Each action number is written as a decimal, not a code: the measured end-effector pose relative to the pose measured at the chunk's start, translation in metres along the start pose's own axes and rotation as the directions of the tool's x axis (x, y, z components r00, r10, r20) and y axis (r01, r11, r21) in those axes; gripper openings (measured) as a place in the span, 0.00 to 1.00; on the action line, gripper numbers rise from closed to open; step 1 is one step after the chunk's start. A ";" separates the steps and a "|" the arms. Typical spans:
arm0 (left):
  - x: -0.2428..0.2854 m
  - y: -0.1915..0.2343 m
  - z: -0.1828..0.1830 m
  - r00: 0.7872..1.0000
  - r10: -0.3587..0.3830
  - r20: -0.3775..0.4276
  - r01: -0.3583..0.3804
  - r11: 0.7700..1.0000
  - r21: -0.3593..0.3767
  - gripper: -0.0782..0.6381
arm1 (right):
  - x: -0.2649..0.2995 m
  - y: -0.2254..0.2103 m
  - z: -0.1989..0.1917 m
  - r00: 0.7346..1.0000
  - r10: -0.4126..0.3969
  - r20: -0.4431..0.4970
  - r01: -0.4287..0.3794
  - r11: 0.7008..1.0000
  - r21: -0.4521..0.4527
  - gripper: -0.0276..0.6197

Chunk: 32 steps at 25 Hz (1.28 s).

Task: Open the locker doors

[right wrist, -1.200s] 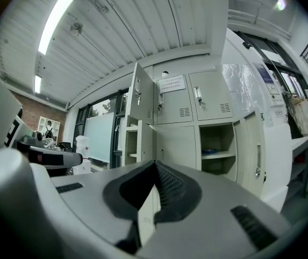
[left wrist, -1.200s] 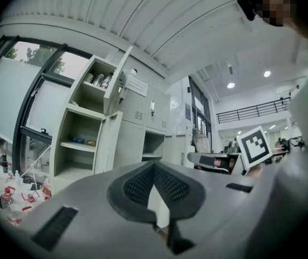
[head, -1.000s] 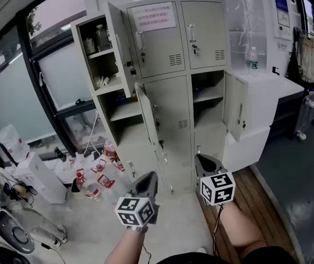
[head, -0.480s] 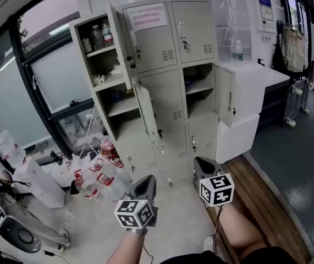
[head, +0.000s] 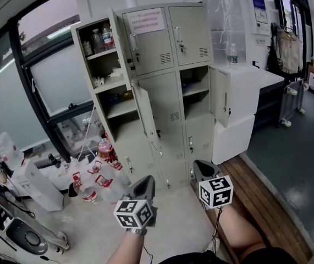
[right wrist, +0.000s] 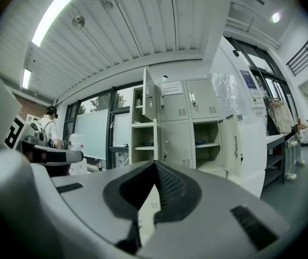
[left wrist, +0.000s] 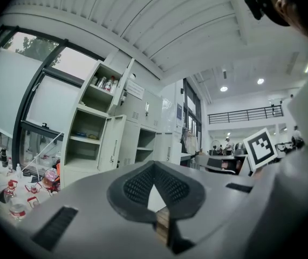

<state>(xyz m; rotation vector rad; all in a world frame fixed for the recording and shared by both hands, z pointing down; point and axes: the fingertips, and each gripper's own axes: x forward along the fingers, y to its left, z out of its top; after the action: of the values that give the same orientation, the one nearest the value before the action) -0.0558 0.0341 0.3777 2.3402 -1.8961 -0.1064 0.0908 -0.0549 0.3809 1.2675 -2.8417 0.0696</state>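
Head view: locker (head: 170,92) stands ahead, well apart from both grippers. Its two upper left-column doors and the middle-right door are open; the rest are closed. Left gripper (head: 147,180) and right gripper (head: 198,165) point toward it.
Left gripper view: jaw tips together, nothing held.
Right gripper view: jaw tips together, empty.

Beige locker (head: 170,100), three doors (head: 220,97) swung open
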 end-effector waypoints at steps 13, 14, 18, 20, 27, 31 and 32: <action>-0.002 -0.003 0.009 1.000 -0.015 0.025 0.015 1.000 0.010 0.11 | -0.007 0.001 0.008 1.000 -0.013 0.010 0.014 1.000 -0.022 0.04; -0.002 -0.003 0.010 1.000 -0.016 0.027 0.015 1.000 0.011 0.11 | -0.007 0.000 0.009 1.000 -0.013 0.011 0.014 1.000 -0.022 0.04; -0.001 -0.005 0.012 0.999 -0.021 0.026 0.021 1.000 0.014 0.11 | -0.007 0.000 0.011 1.000 -0.016 0.010 0.017 1.000 -0.025 0.04; -0.002 -0.005 0.012 0.999 -0.022 0.024 0.022 1.000 0.015 0.11 | -0.007 0.001 0.012 1.000 -0.017 0.010 0.017 1.000 -0.026 0.04; 0.001 -0.004 0.013 0.999 -0.025 0.022 0.025 1.000 0.018 0.11 | -0.005 0.001 0.011 1.000 -0.018 0.005 0.018 0.999 -0.029 0.04; 0.002 -0.004 0.015 0.999 -0.028 0.022 0.028 0.999 0.019 0.11 | -0.004 0.001 0.012 1.000 -0.016 0.004 0.016 0.999 -0.028 0.04; 0.003 -0.005 0.015 0.999 -0.029 0.021 0.029 0.999 0.020 0.11 | -0.004 0.000 0.012 1.000 -0.016 0.004 0.016 0.999 -0.028 0.04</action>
<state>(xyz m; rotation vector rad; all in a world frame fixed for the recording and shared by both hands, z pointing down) -0.0528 0.0315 0.3619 2.3894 -1.8823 -0.1168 0.0931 -0.0523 0.3684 1.2858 -2.8254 0.0274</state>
